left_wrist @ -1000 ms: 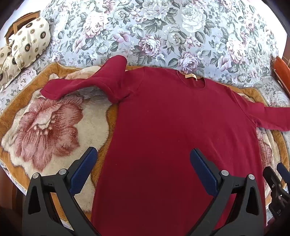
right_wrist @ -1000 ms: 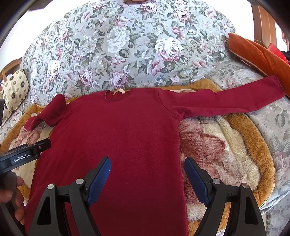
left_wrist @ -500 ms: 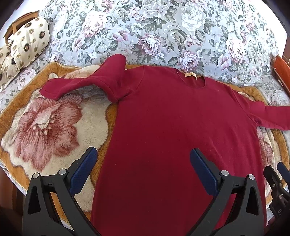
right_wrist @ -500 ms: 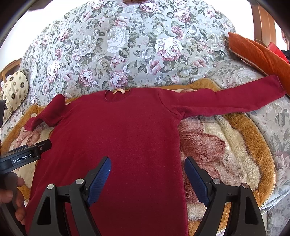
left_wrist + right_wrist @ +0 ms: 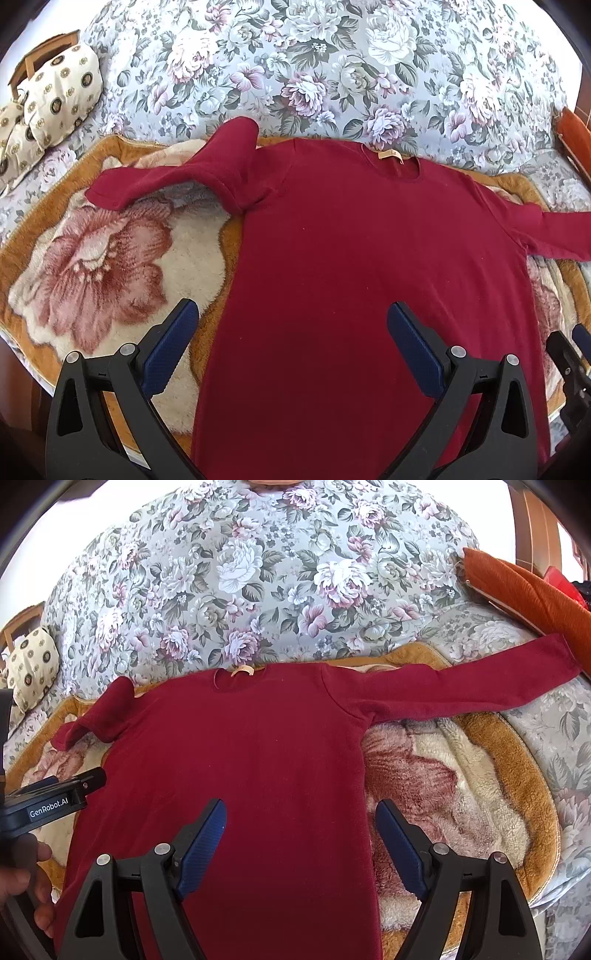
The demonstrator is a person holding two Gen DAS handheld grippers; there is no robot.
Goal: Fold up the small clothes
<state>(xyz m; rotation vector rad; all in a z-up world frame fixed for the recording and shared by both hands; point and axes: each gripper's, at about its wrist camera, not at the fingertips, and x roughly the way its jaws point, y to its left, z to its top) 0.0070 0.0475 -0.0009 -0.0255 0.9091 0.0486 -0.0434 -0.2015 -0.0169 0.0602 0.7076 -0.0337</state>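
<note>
A bed covered by a floral bedspread [image 5: 332, 66] carried a plush orange-edged blanket [image 5: 110, 266] with a big rose pattern, and on that blanket the red long-sleeved top [image 5: 351, 277] lay face up, collar away from the cameras. Its right sleeve [image 5: 461, 690] stretched out flat toward an orange cushion [image 5: 524, 587]; its left sleeve [image 5: 177, 177] was bunched and doubled over near the shoulder. The left hand-held gripper [image 5: 291, 343] and the right hand-held gripper [image 5: 301, 834] both hovered above the lower body, jaws spread wide, holding nothing. The likely trouble: folding over that crumpled left sleeve would trap a lump, and the blanket's deep pile could get pinched along with the thin fabric.
</note>
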